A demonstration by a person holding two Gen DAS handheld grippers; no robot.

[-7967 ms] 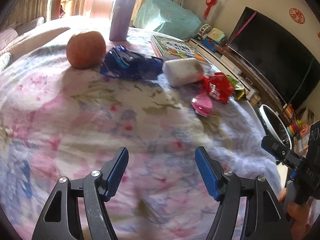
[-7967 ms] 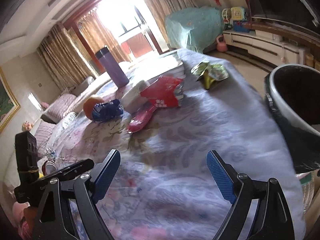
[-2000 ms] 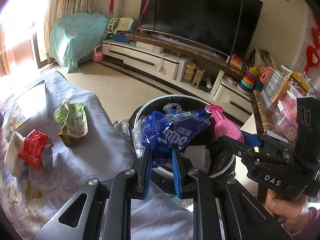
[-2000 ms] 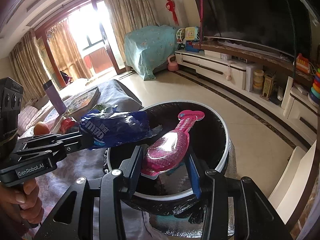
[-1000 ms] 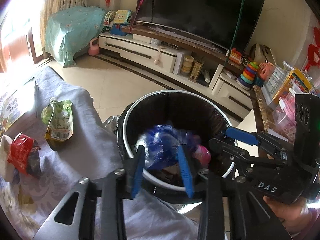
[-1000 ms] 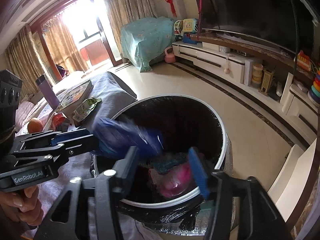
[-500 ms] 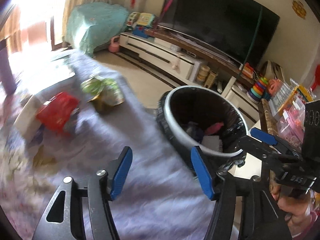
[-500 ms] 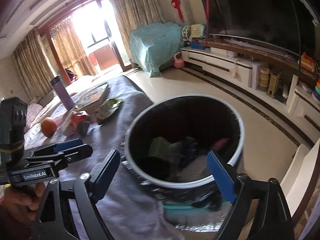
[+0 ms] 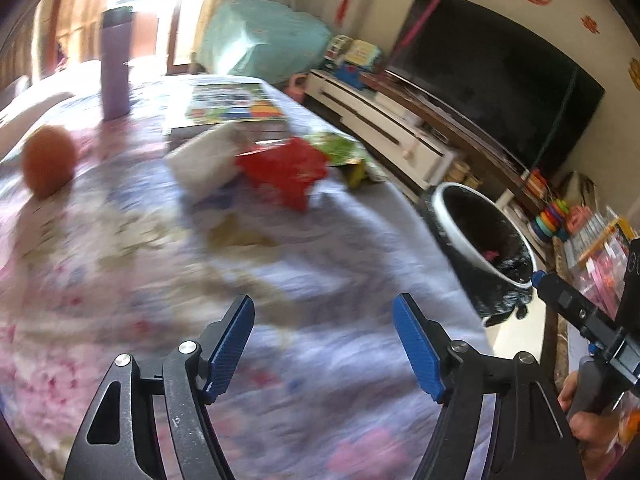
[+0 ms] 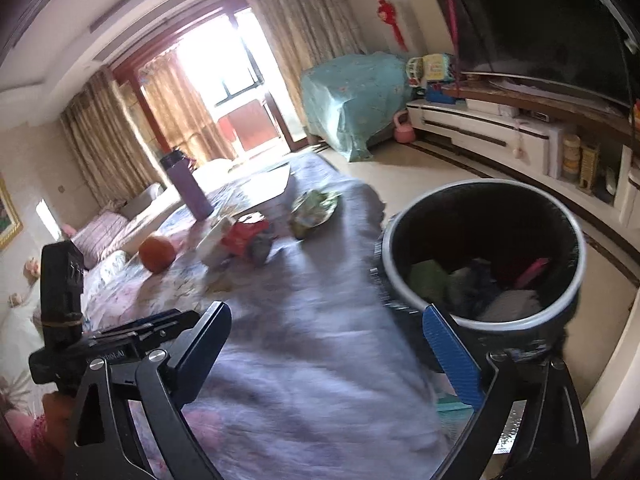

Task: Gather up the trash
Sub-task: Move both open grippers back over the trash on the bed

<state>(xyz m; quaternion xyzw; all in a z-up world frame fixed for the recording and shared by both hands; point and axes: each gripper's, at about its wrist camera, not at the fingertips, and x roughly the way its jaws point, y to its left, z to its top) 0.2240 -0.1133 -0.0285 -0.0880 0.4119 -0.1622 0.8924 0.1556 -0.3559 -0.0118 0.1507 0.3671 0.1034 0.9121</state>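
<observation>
1. Trash lies on the table [image 9: 360, 280], which has a flowered cloth: a red wrapper [image 9: 286, 172] and a green pouch [image 9: 344, 152] just beside it, at about 12 o'clock from the left gripper [image 9: 323, 346].
2. In the right wrist view the red wrapper [image 10: 246, 236] is at 11 o'clock from the right gripper [image 10: 326, 350], and the green pouch [image 10: 314, 208] is at 12 o'clock.
3. A white block [image 9: 204, 160] touches the red wrapper on its 9 o'clock side.
4. An orange [image 9: 48, 162] stands apart at 10 o'clock, and a purple bottle [image 9: 116, 64] stands upright behind it.
5. A book [image 9: 236, 108] lies flat beyond the white block.
6. The trash bin [image 10: 576, 264] stands just beside the table edge, at 2 o'clock from the right gripper; it has a black liner and some trash inside, with one pink piece [image 10: 532, 272].
7. The left gripper is spread wide over the cloth and it holds nothing.
8. The right gripper is also spread wide and empty; its right finger is in front of the bin rim.
9. The left view is blurred, so small details are not clear.
</observation>
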